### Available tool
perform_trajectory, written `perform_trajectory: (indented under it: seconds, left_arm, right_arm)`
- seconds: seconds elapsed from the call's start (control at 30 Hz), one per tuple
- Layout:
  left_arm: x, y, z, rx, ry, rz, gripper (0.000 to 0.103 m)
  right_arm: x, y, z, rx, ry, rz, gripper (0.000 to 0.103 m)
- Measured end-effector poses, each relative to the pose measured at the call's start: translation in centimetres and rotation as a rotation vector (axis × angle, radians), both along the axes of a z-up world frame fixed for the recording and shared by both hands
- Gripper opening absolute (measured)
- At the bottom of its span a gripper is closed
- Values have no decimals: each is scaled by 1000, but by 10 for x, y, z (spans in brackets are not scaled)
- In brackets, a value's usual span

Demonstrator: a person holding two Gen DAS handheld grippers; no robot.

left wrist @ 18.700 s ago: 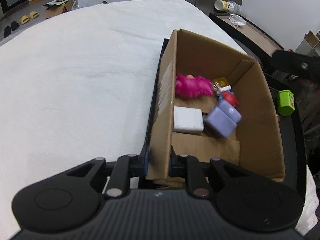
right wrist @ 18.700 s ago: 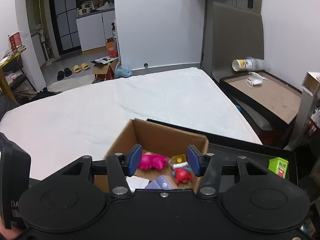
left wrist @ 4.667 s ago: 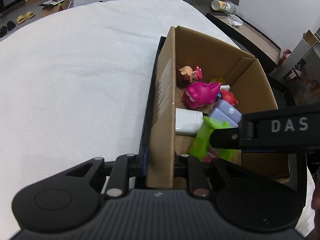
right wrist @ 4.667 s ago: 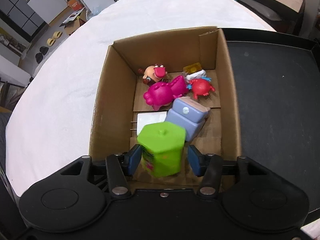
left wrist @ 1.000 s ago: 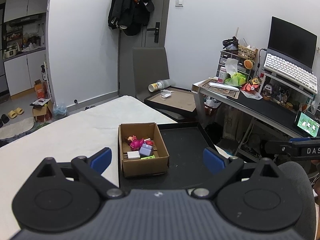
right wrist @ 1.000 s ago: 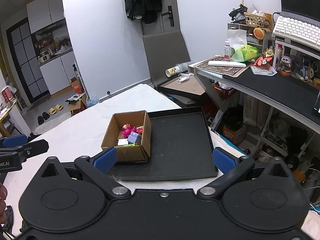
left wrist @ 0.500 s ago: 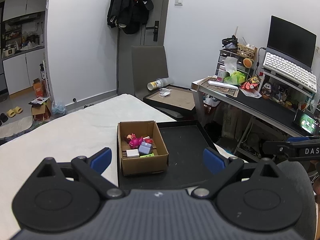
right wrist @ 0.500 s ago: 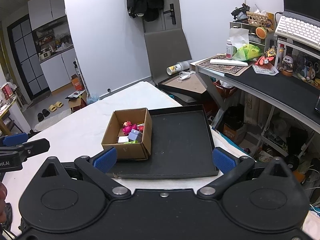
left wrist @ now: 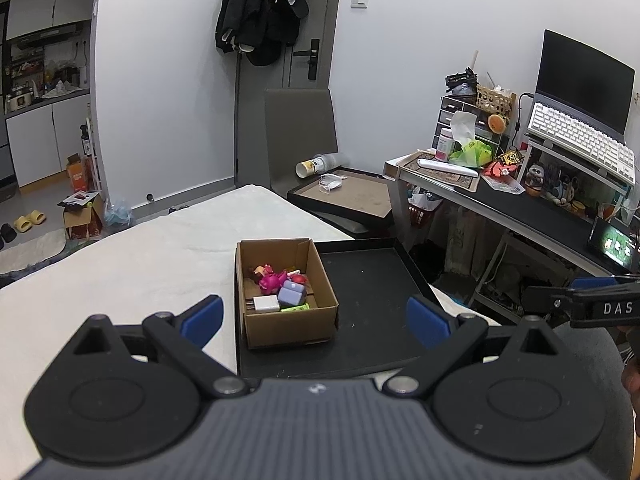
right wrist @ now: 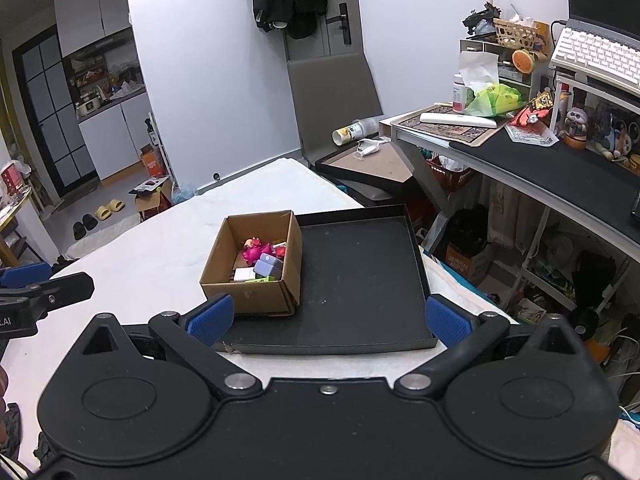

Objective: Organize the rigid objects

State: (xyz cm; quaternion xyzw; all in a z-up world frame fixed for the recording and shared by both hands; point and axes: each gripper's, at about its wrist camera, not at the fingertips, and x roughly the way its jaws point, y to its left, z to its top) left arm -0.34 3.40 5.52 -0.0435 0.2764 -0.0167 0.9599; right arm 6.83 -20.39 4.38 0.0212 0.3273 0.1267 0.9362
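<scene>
Brown box; black tray; magenta toy; possibly lilac block.

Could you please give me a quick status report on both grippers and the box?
Left gripper open, empty. Right gripper open, empty. Cardboard box on black tray, toys inside. Nothing in the way.

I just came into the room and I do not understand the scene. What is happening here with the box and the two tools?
A person holds two grippers, and both are open and empty, held back from the bed. The left gripper and right gripper point toward a cardboard box that stands on the left part of a black tray. Small toys lie inside the box, among them a pink figure, a white block and a green item. The rest of the tray looks bare.
</scene>
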Motion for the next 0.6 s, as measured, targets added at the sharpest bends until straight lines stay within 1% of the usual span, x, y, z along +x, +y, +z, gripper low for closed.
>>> perform_trajectory:
  seconds: [0.6]
  left_arm:
    - [2, -1, -2, 8, 5, -1, 97]
  right_arm:
    - [1, -5, -2, 0, -2, -18, 103]
